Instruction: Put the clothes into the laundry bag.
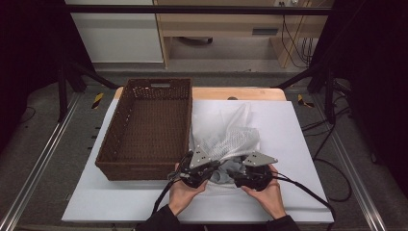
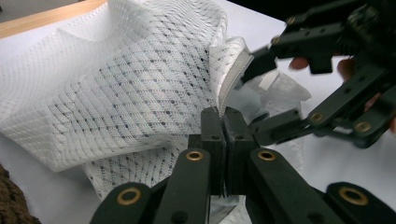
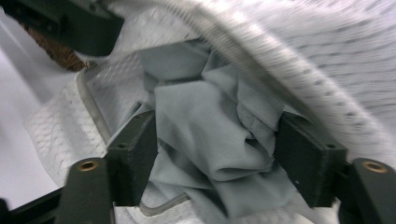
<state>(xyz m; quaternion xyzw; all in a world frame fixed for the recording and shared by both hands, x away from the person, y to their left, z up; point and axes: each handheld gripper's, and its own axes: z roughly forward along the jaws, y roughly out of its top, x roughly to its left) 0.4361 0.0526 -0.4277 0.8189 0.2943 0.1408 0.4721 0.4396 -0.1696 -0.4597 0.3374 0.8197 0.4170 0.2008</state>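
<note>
A white mesh bag [image 1: 235, 132] lies crumpled on the white table cover [image 1: 293, 144], to the right of the basket. My left gripper [image 1: 211, 167] is shut on the bag's hemmed rim [image 2: 223, 95], its two jaws pressed together on the mesh [image 2: 130, 79]. A pale grey cloth [image 3: 210, 126] is bunched inside the bag's mouth. My right gripper [image 3: 217, 140] stands open, its jaws wide apart on either side of that cloth, under the lifted mesh [image 3: 327, 56]. In the left gripper view the right gripper [image 2: 261, 93] reaches in from the right, close to the rim.
A dark brown wicker basket [image 1: 144, 166] with nothing in it stands at the left of the table, its right wall next to the bag. Cables trail from both grippers toward the front edge. Bare white cover lies right of and in front of the hands.
</note>
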